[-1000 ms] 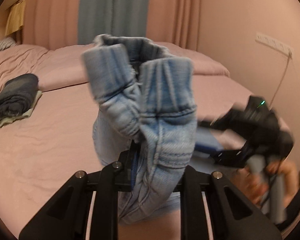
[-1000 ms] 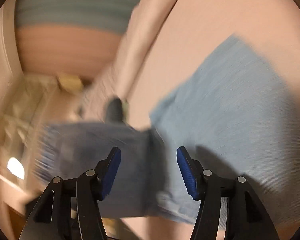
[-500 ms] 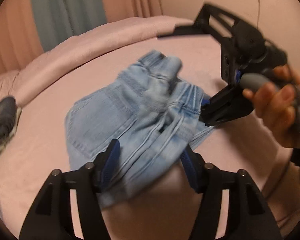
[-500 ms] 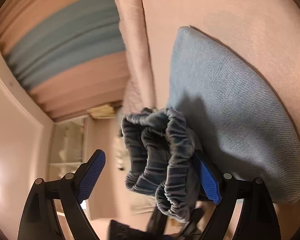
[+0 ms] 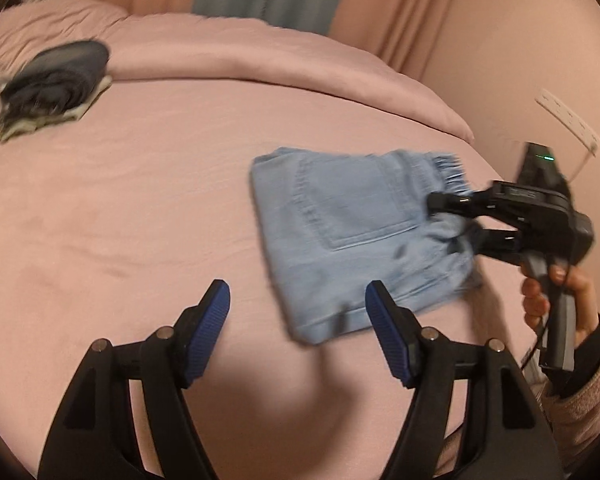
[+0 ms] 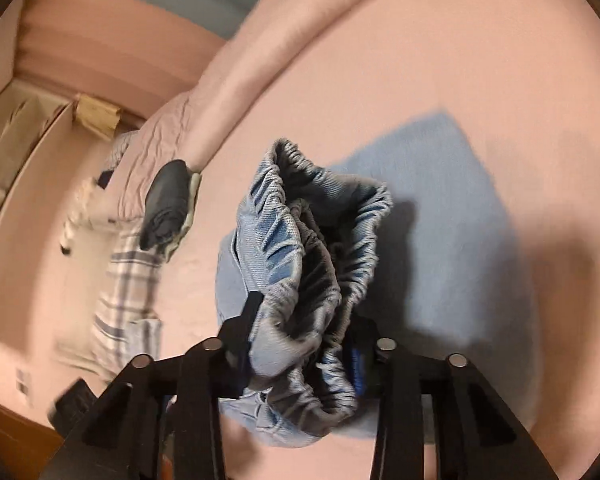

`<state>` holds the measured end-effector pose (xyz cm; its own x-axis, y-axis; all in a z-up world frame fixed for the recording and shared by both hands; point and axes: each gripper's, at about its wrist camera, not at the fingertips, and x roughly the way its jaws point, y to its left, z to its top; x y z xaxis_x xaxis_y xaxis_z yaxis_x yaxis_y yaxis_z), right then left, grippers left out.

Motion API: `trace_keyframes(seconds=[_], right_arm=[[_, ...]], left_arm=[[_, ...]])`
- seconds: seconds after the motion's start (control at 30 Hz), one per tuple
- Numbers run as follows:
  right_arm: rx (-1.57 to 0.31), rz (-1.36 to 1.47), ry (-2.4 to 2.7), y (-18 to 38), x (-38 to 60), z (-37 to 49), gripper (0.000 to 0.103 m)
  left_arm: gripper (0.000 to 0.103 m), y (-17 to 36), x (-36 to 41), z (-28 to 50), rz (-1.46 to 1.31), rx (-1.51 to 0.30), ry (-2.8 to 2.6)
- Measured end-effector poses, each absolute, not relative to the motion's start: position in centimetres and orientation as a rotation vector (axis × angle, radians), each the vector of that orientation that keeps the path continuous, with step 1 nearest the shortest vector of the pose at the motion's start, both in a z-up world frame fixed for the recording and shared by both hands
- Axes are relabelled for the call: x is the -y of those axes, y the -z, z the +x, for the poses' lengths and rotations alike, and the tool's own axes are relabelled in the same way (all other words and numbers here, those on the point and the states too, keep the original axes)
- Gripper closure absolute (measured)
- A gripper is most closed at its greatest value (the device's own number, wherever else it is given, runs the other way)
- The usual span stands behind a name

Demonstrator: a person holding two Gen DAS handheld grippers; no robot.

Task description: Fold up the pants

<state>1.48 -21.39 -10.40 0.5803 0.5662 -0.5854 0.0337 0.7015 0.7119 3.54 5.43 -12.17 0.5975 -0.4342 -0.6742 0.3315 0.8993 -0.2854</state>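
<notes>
The light-blue denim pants (image 5: 352, 236), folded into a compact rectangle, lay on the pink bed sheet (image 5: 140, 208). The right tongs (image 5: 452, 220) were clamped on the gathered elastic waistband (image 6: 320, 280); the left tongs (image 5: 298, 320) hung wide open and empty just short of the near edge. To finish well, the waistband likely needed lowering flat before release. Its long axis ran from the near-left fold to the far-right waistband.

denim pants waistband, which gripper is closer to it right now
Right. The right gripper is clamped on the denim pants at the waistband; the left gripper hangs open near the opposite folded edge.
</notes>
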Motion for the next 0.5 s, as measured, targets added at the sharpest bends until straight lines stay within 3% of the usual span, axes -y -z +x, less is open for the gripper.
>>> trace_keyframes(seconds=[0.2, 0.5], right_arm=[[-0.812, 0.739, -0.311, 8.6, 24.2, 1.1, 0.067], [-0.874, 0.874, -0.219, 14.7, 27.3, 0.4, 0.065]], left_arm=[[0.033, 13.3, -5.9, 4.4, -0.200, -0.858, 0.450], [0.033, 14.0, -5.4, 6.4, -0.245, -0.916, 0.447]])
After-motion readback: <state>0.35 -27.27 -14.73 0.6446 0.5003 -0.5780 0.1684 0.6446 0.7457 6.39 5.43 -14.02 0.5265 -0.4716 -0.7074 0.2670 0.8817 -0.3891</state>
